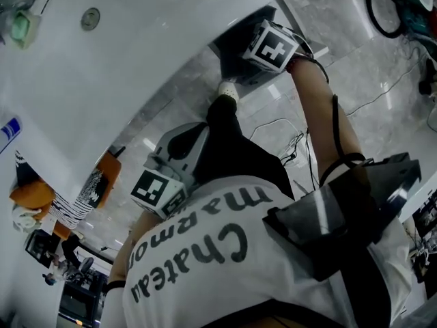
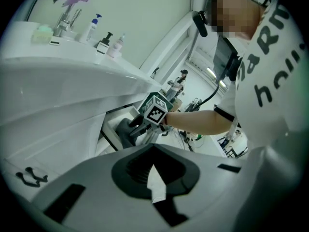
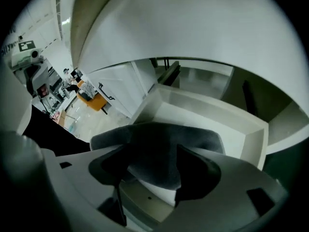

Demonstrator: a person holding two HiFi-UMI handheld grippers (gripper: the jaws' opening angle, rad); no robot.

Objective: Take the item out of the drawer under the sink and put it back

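While the right gripper (image 3: 149, 174) reaches under the sink (image 1: 102, 94) to the open white drawer (image 3: 253, 134), its jaws are clamped on the dark grey item (image 3: 159, 146). The item is soft and felt-like, and it bulges up past both jaws. It sits over the drawer opening, on the near side; can't tell if it touches the drawer. The left gripper view agrees: the item is in the right gripper at the drawer mouth, below the sink's curved edge. The left gripper (image 2: 157, 180) is close to the person's body, well apart from the drawer. Its jaws are nearly together with only a thin pale sliver between them, nothing pinched. On the sink ledge are a faucet (image 2: 66, 21) and a row of bottles (image 2: 104, 45) beside it. The person's right arm (image 1: 328, 115) is stretched out toward the drawer
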